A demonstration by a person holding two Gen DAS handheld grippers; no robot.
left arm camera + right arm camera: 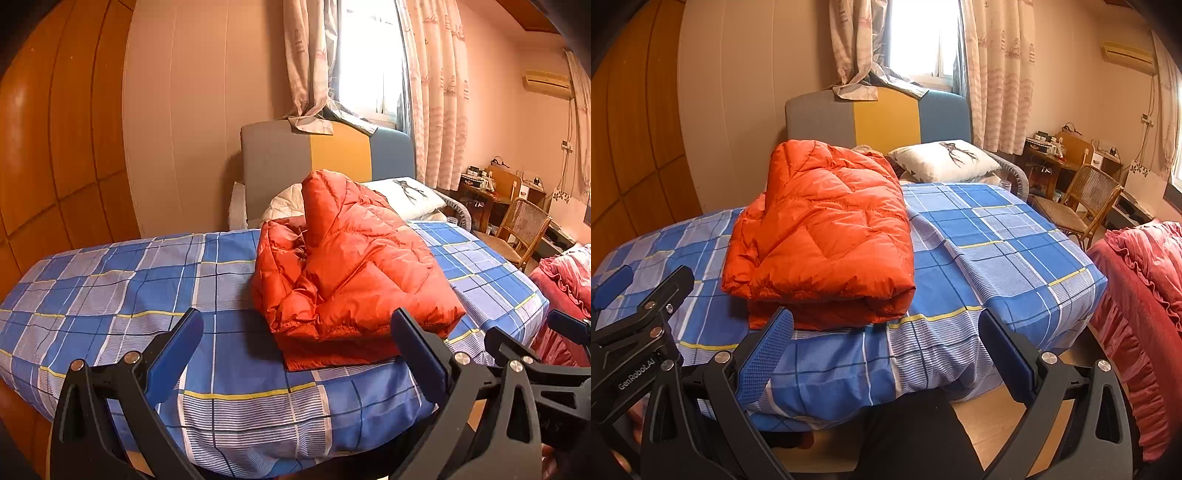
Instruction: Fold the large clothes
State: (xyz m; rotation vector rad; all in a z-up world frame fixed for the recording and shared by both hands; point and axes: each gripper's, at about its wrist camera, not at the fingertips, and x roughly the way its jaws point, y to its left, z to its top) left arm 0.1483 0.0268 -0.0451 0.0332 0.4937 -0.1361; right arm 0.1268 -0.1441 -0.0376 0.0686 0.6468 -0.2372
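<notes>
- Orange puffer jacket lies folded on the blue plaid bedspread, its hem near the bed's foot edge; left gripper hangs fingers apart, holding nothing, short of that edge, bare bedspread to its left.
- Right wrist view: right gripper, fingers apart and holding nothing, faces bare bedspread right of the jacket; red quilt bounds the right side.

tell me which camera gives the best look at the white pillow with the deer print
The right wrist view: the white deer-print pillow lies whole and unobstructed beside the folded orange puffer jacket, print plainly visible. In the left wrist view the pillow is smaller, and the jacket hides its near-left end.
</notes>
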